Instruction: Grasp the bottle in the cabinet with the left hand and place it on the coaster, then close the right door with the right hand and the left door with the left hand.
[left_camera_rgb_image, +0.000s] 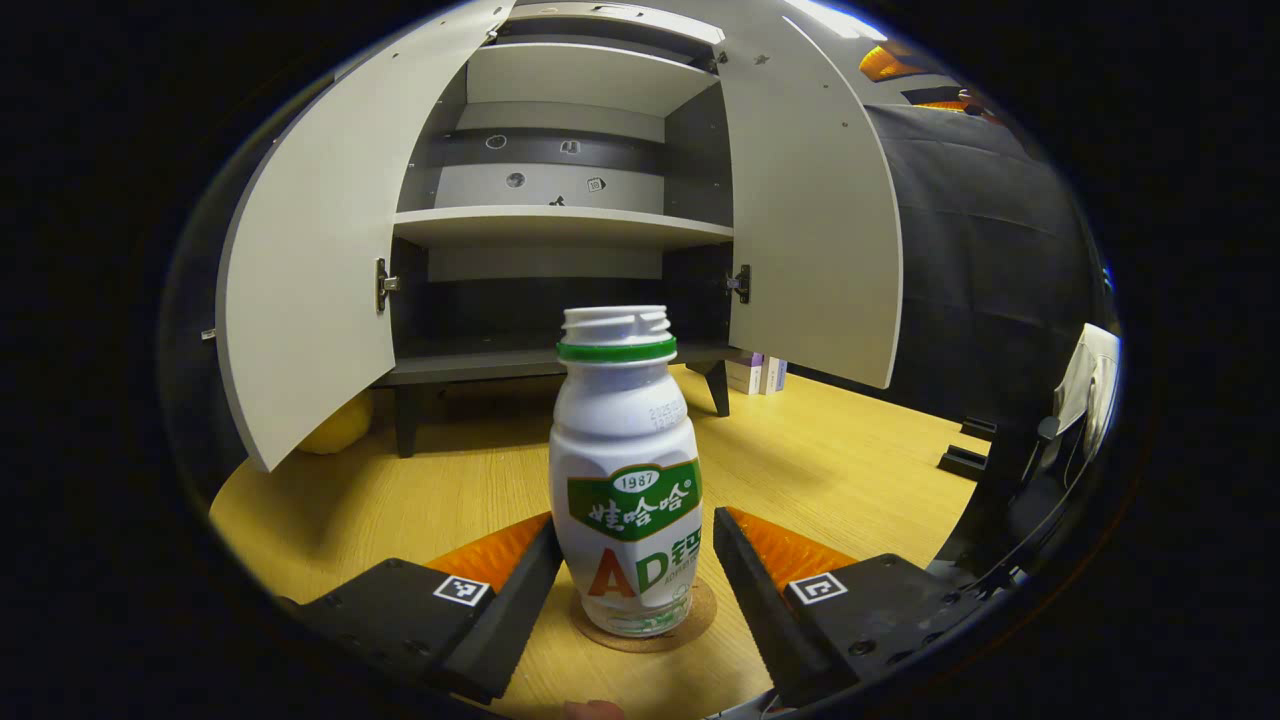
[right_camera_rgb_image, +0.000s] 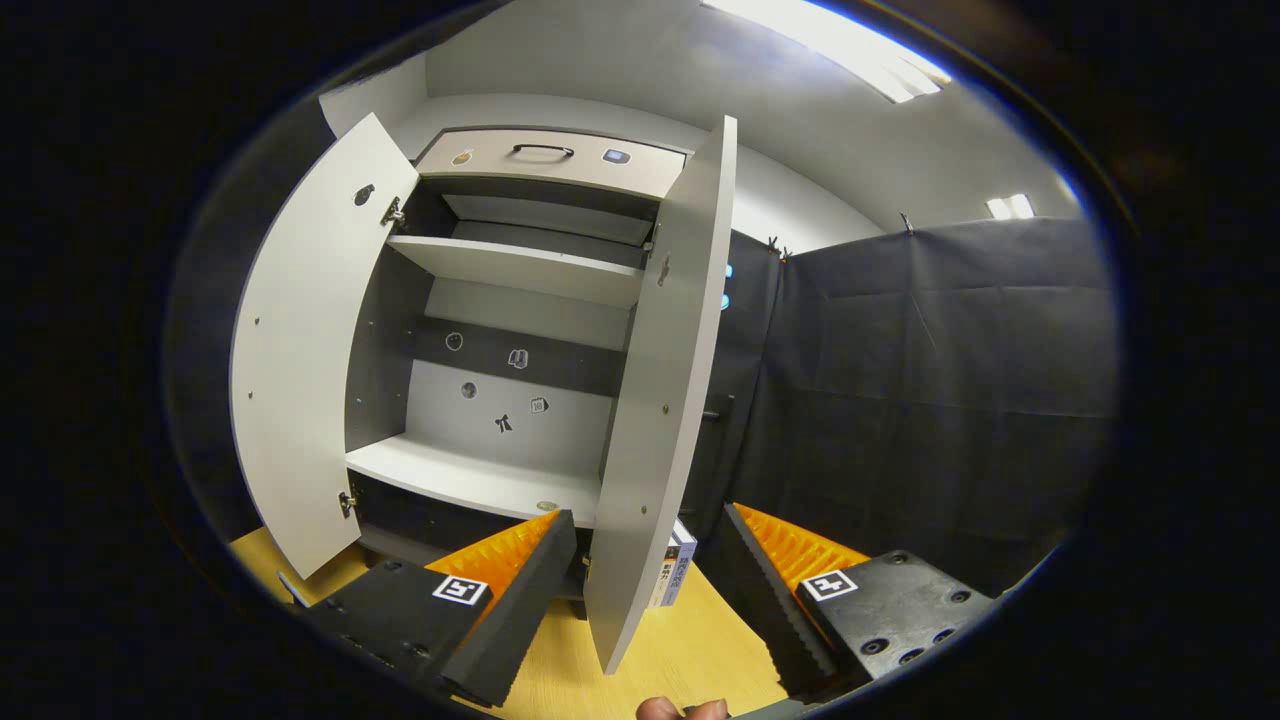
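Observation:
A white bottle with a green collar and label stands upright on a round cork coaster on the wooden table. My left gripper is open, one finger on each side of the bottle; a slim gap shows at the right finger. Behind it the cabinet has both doors swung wide, the left door and the right door. In the right gripper view my right gripper is open, and the right door stands edge-on just beyond its fingers. The shelves look bare.
Small boxes stand by the cabinet's right foot, also seen as boxes behind the door edge. A yellow object lies under the left door. A drawer tops the cabinet. A dark stand rises at the table's right.

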